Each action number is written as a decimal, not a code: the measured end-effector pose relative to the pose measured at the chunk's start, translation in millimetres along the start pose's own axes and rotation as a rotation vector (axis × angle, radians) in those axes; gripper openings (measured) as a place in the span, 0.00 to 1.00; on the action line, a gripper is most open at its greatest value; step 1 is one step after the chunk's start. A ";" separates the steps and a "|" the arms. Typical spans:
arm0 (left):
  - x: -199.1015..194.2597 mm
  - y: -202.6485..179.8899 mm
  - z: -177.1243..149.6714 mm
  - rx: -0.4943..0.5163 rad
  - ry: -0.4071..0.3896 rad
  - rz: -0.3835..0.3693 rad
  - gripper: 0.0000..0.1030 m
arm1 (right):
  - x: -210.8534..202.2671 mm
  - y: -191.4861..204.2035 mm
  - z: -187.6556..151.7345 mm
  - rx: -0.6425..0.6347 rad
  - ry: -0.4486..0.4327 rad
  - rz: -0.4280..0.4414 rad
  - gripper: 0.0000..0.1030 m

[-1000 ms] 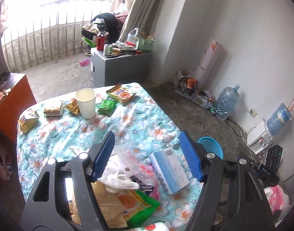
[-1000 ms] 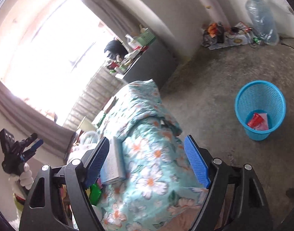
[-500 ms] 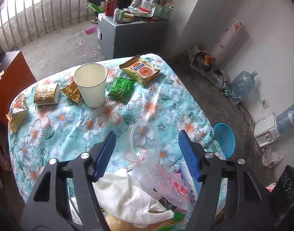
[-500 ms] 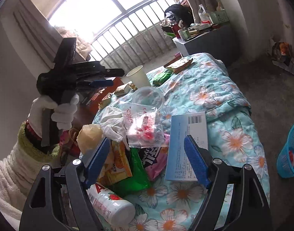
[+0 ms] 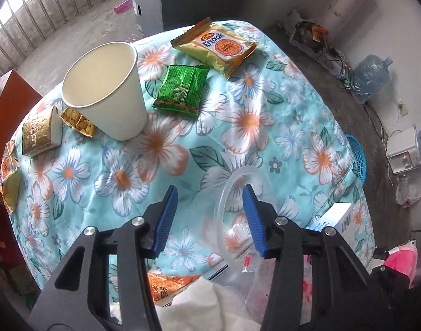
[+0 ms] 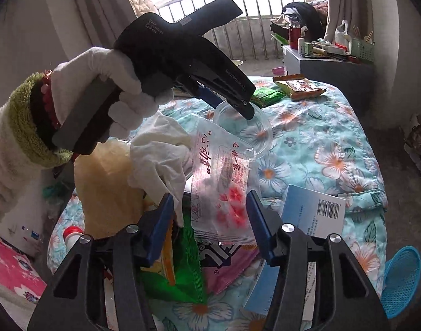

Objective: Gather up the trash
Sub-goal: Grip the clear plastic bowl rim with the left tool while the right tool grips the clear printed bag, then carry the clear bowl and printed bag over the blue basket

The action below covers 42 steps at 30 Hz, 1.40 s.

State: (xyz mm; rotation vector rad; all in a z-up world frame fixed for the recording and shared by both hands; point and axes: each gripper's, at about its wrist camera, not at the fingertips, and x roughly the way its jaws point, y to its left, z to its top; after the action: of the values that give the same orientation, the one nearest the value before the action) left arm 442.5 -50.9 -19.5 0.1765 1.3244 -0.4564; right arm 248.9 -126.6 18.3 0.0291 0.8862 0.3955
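Clear, thin plastic is what you are reaching for: your left gripper [image 5: 209, 215], blue jaws wide and empty, is straddling the round transparent lid's [image 5: 239, 193] light, slippery rim on the floral tablecloth [image 5: 265, 115].

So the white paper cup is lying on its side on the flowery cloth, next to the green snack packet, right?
Not quite. The white paper cup stands upright on the flowery cloth, its open mouth facing up, as the left wrist view shows. It is indeed next to the green snack packet.
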 end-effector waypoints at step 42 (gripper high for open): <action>-89.6 -21.8 -22.8 -0.066 -0.183 -0.088 0.05 | -114.8 -45.5 -14.6 0.214 -0.281 -0.068 0.04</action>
State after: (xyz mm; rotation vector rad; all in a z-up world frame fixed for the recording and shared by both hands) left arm 397.7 -42.0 63.8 0.0206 1.1692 -0.4904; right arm 187.7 -210.8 86.4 0.2455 0.6468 0.2243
